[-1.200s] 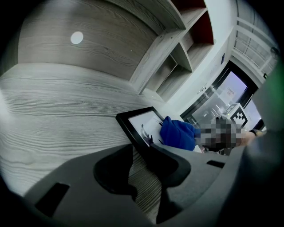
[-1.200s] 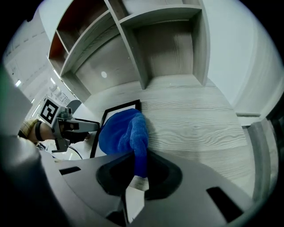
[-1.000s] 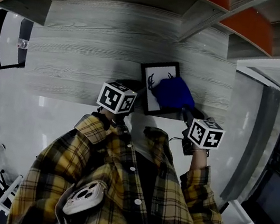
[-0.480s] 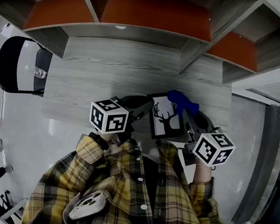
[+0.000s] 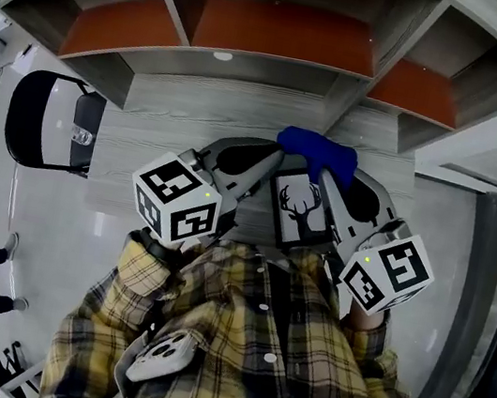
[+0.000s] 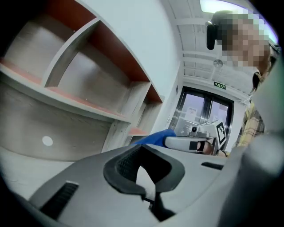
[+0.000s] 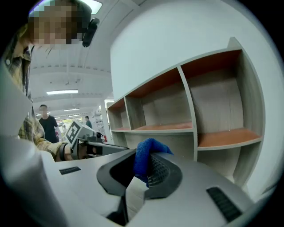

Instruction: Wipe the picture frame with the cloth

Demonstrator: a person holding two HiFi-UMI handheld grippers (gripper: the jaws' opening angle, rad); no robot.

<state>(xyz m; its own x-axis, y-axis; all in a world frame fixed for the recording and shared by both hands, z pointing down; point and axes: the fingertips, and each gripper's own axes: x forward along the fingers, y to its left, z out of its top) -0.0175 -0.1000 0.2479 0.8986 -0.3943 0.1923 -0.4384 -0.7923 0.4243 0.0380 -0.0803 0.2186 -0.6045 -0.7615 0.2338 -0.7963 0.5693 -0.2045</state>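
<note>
Right gripper (image 7: 136, 181) is clamped on the bunched blue cloth (image 5: 317, 148), wad poking past the tips, prob. to serve as the wiping pad. Left gripper (image 6: 144, 181) is closed w/ nothing in it, hovering alongside, likely free to steady things. The black-rimmed picture frame w/ deer silhouette (image 5: 302, 210) seems to lie flat at the near edge of the grey wood-grain table (image 5: 165, 131), below both grippers. Its near edge is hidden by the plaid shirt (image 5: 249, 356). Neither gripper view shows the frame, so clearance can't be judged.
</note>
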